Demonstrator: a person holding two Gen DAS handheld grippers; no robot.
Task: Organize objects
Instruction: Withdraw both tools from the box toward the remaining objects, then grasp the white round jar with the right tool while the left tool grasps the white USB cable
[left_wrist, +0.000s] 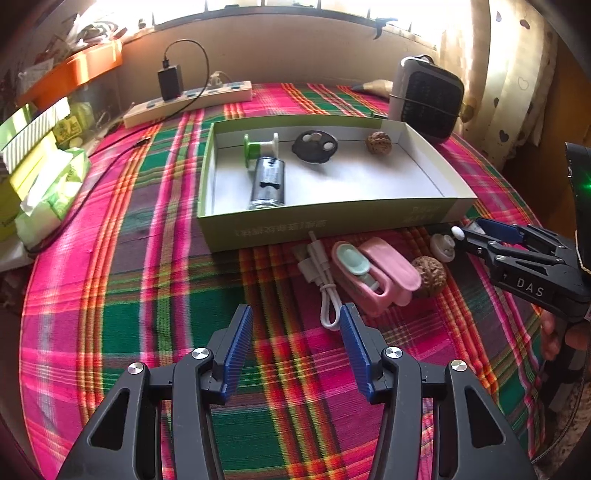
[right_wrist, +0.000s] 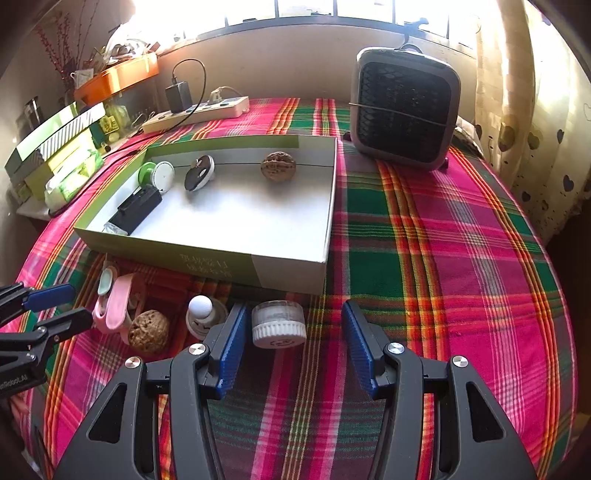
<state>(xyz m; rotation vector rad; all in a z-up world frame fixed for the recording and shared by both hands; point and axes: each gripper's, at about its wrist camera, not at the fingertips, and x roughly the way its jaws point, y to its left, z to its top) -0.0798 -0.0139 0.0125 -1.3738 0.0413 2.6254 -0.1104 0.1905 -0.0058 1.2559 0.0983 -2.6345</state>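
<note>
box interior (right_wrist: 236, 221) right half clear, heater (right_wrist: 404, 107) beyond

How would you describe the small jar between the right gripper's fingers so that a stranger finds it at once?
Start at the shallow green box on the plaid cloth and look just in front of its near wall, towards the right corner. There a small clear jar lies on its side between the open fingers of the right gripper. Unlike the walnut and the pink case to its left, it has a ribbed white lid.

Strong daylight enters through the window (right_wrist: 332, 11) at the back and burns it out to white glare. The box (right_wrist: 288, 273) throws a soft shadow toward the camera. Both views bend strongly at the dark edges, with slight blur there.
</note>
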